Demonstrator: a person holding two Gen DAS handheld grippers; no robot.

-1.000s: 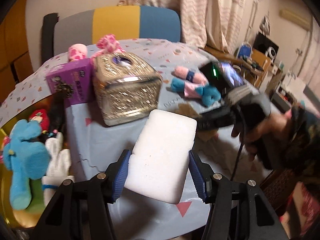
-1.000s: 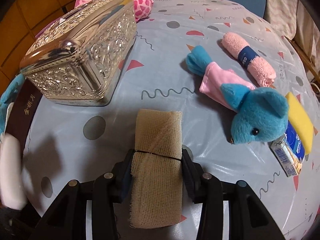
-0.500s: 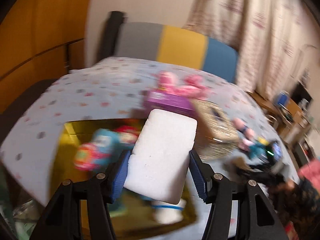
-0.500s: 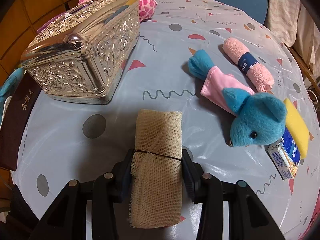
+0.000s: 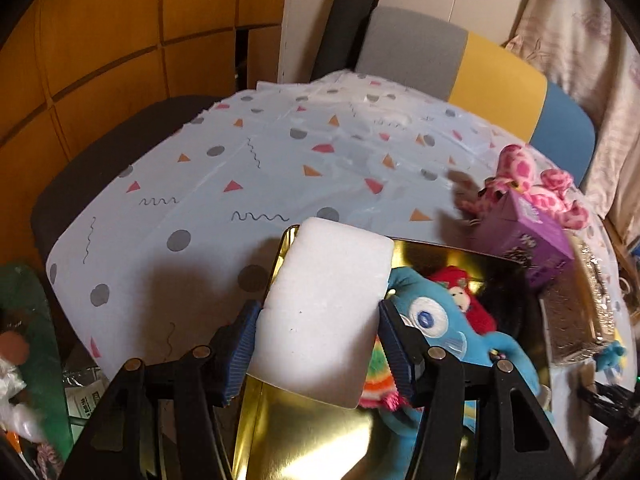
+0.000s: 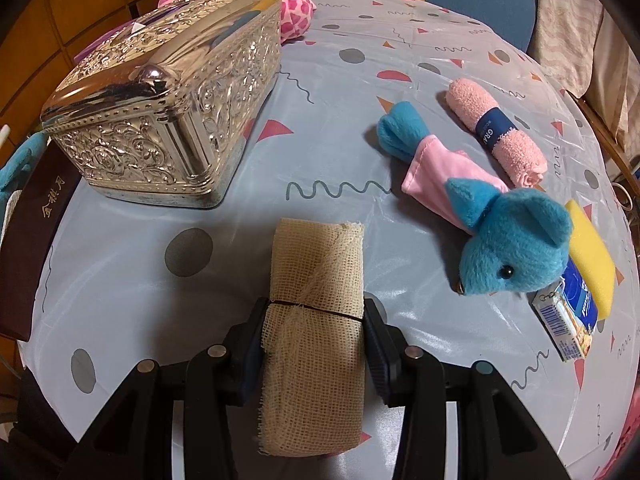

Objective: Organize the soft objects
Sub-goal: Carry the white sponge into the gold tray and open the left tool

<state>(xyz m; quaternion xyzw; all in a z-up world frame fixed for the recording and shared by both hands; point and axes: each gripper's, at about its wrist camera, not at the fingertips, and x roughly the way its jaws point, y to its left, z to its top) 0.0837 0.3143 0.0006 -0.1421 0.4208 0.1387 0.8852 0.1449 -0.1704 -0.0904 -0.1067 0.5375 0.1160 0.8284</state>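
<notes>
Patterned tablecloth (image 5: pixel 280 152), wood-panelled wall (image 5: pixel 120 32), perhaps cupboards.

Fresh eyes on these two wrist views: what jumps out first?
The white sponge block clamped in the left gripper, over the gold tray of plush toys. Then the beige gauze roll pinched in the right gripper, with the ornate silver box behind to the left and the blue plush mouse to the right.
</notes>
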